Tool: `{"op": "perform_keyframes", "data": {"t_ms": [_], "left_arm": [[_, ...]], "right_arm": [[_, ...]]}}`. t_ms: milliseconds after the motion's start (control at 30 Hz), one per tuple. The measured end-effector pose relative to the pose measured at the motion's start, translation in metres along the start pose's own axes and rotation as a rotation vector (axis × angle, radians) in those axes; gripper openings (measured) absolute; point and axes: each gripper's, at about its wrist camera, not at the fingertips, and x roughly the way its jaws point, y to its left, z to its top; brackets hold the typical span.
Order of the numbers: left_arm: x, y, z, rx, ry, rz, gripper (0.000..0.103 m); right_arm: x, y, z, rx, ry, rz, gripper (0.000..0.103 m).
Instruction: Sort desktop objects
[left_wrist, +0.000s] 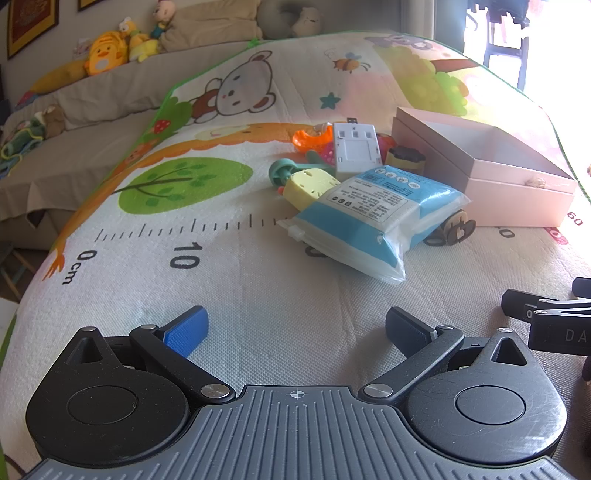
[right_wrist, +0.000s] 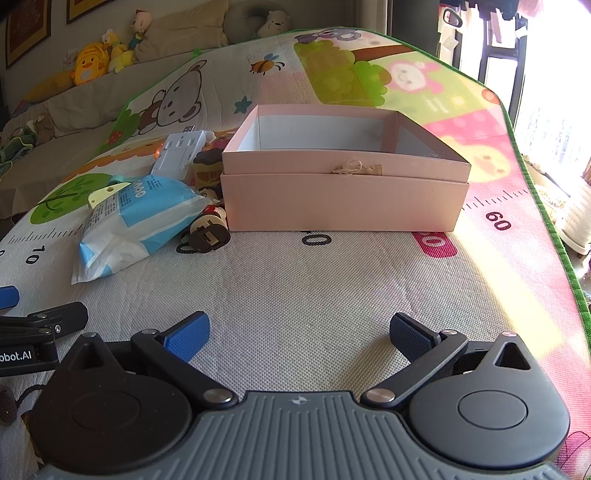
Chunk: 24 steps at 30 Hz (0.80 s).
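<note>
Both the left gripper (left_wrist: 297, 328) and right gripper (right_wrist: 299, 332) have black linkage arms, silver screws, ribbed grey bases and blue-padded jaws.

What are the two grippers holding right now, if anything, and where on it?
Nothing. The left gripper and the right gripper are both open over bare mat, short of the toy pile.

free: bare mat (right_wrist: 295, 288) before pink box (right_wrist: 343, 199) | blocked: left — toy pile (left_wrist: 354, 177)

Cluttered toys and blue-white packet (left_wrist: 373, 218) lie beside open pink box (right_wrist: 343, 199).
</note>
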Motion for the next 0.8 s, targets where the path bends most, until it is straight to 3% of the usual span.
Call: {"op": "perform_keyframes", "data": {"t_ms": [800], "left_arm": [[0.0001, 0.0014, 0.0018, 0.007, 0.015, -0.005, 0.103]], "right_arm": [[0.004, -0.0029, 0.0055, 0.0, 0.047, 0.012, 0.103]]}}
